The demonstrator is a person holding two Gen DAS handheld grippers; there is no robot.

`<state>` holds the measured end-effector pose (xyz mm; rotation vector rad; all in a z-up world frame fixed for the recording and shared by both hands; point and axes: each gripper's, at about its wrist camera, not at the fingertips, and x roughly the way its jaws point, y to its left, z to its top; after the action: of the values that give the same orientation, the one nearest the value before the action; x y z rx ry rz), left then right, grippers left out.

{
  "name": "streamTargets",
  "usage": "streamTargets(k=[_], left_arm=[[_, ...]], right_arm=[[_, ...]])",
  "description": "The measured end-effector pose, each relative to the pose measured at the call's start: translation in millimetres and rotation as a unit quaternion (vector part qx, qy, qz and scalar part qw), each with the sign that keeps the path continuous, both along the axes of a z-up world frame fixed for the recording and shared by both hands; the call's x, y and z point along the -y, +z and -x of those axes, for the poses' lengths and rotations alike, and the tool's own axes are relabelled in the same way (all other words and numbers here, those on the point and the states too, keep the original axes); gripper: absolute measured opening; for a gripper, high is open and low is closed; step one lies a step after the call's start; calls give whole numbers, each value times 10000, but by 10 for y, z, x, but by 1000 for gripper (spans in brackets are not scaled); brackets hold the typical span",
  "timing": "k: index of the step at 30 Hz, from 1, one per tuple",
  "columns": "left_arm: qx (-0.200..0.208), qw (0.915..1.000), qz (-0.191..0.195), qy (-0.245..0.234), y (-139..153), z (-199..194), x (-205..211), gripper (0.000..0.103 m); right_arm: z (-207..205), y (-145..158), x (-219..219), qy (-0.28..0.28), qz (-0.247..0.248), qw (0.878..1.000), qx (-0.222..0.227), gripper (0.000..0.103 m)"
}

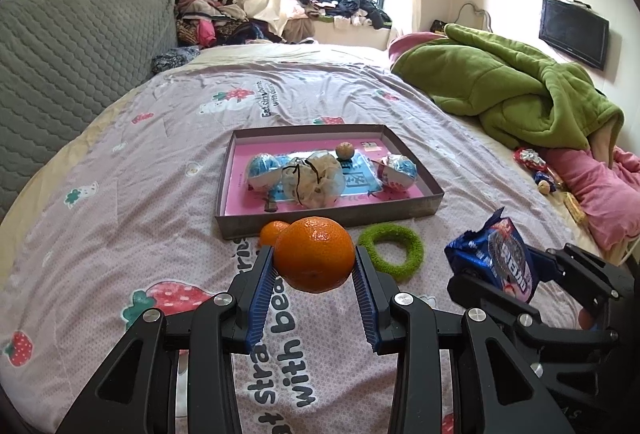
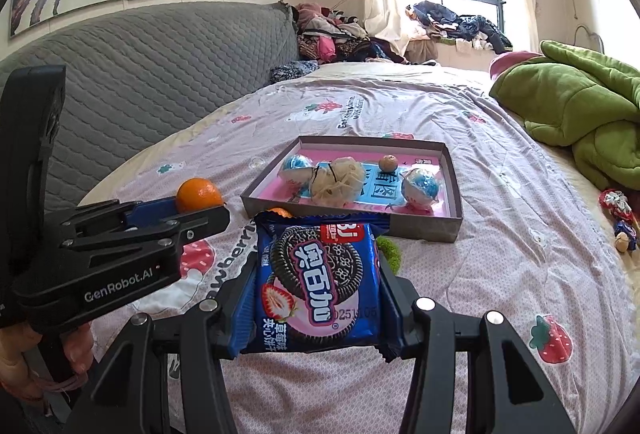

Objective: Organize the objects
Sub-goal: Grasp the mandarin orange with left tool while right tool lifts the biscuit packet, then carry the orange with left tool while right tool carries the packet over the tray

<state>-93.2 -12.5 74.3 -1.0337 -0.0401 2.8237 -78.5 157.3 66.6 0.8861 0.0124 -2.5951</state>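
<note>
Left wrist view shows the left tongs point(image 1: 315, 266) clenched on an orange point(image 1: 314, 254) above the bed point(image 1: 120, 194), short of the tray point(image 1: 424, 170). The right tongs point(image 2: 318, 298) grip a cookie packet point(image 2: 318, 282). Several items already lie in the tray; a second orange point(image 1: 272, 232) and a green ring point(image 1: 394, 250) remain on the bed, so I judge the job roughly half done.

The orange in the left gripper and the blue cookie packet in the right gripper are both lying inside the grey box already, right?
Not inside. The orange is gripped by the left gripper and the cookie packet by the right gripper, both short of the grey box. The left wrist view shows it.
</note>
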Motion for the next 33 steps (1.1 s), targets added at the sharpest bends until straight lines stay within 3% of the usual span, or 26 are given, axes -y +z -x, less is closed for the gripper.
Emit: streamTargets(k=[33], left_arm=[[-189,9997,142,9,142,420,0,40]], right_arm=[[479,378,56,-87,-31,9990,-428,52]])
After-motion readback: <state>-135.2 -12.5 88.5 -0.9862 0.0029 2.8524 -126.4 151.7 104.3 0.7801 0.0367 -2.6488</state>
